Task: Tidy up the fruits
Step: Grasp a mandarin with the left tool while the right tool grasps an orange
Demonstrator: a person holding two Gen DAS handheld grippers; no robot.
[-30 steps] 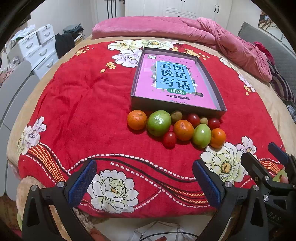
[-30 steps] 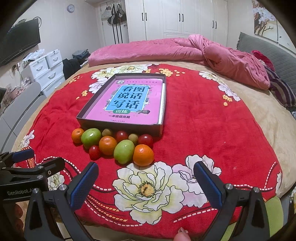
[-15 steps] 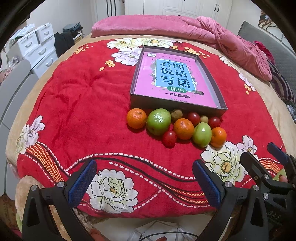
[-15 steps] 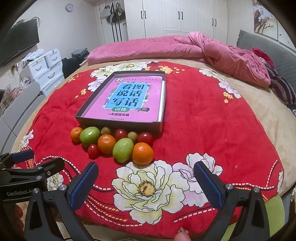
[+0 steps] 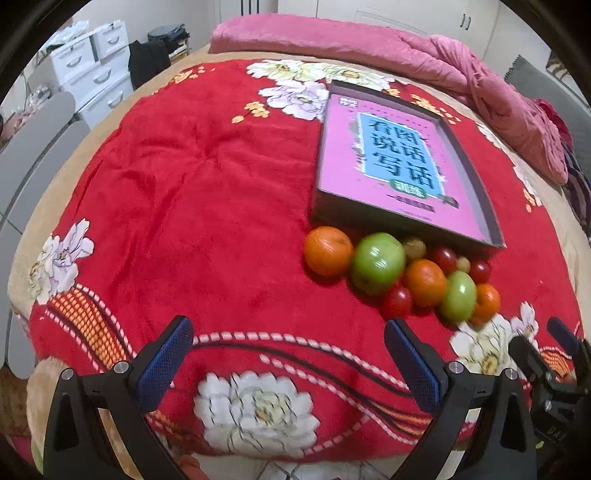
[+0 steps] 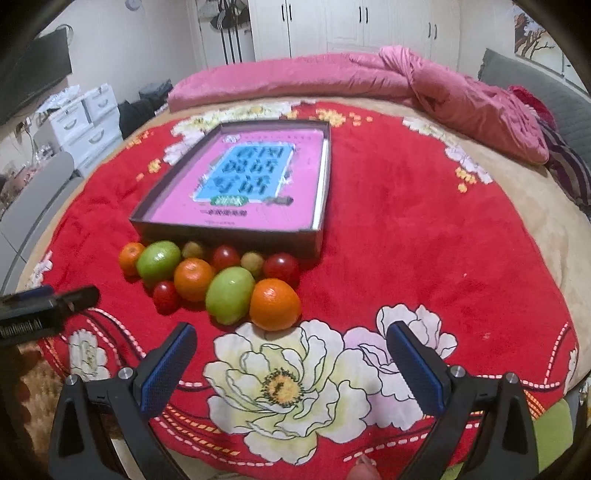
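Several fruits lie in a cluster on the red flowered blanket [image 5: 192, 206], right in front of a shallow dark box [image 5: 402, 221] that holds a pink book [image 5: 391, 158]. The cluster has three oranges [image 6: 274, 304], two green apples [image 6: 229, 294] and small red tomatoes [image 6: 280, 268]. In the left wrist view the leftmost orange [image 5: 327, 251] and the big green apple [image 5: 377, 262] sit ahead and to the right. My left gripper [image 5: 288, 354] is open and empty, short of the fruit. My right gripper [image 6: 291, 354] is open and empty, just below the nearest orange.
A rolled pink duvet [image 6: 369, 77] lies along the far side of the bed. White drawers [image 5: 92, 66] and grey chairs [image 5: 40, 147] stand to the left. The bed's near edge runs right under both grippers. A wardrobe [image 6: 332, 26] lines the back wall.
Both grippers have moved forward toward the fruit. The left view has swung left, so the fruit now sits right of centre. Nothing was picked up.
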